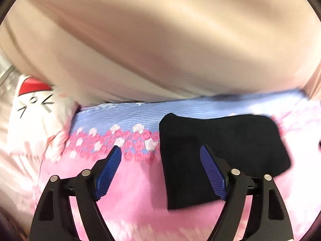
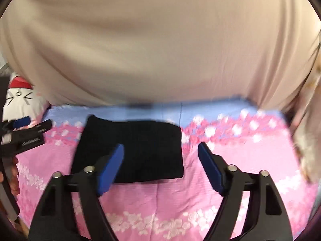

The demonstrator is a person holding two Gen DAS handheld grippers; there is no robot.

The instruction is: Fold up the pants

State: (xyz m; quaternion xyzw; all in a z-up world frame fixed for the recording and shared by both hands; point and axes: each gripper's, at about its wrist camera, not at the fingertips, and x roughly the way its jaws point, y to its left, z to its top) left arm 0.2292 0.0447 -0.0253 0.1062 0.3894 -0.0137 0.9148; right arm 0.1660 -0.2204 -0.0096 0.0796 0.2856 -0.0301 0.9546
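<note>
Lying folded on the floral bedspread [image 2: 240,160], pants [image 2: 136,152] face beige curtain [image 2: 160,50].

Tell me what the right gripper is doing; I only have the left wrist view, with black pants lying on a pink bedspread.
Observer: The right gripper is open, with nothing between its pads.
Operator: Do the pants look folded from that side?
Observer: Yes, the pants lie as a compact rectangle on the bedspread, with the near edge straight.
Operator: Can you see my gripper from outside?
Observer: The left gripper shows at the picture's left edge, off the pants, with a hand below it.
</note>
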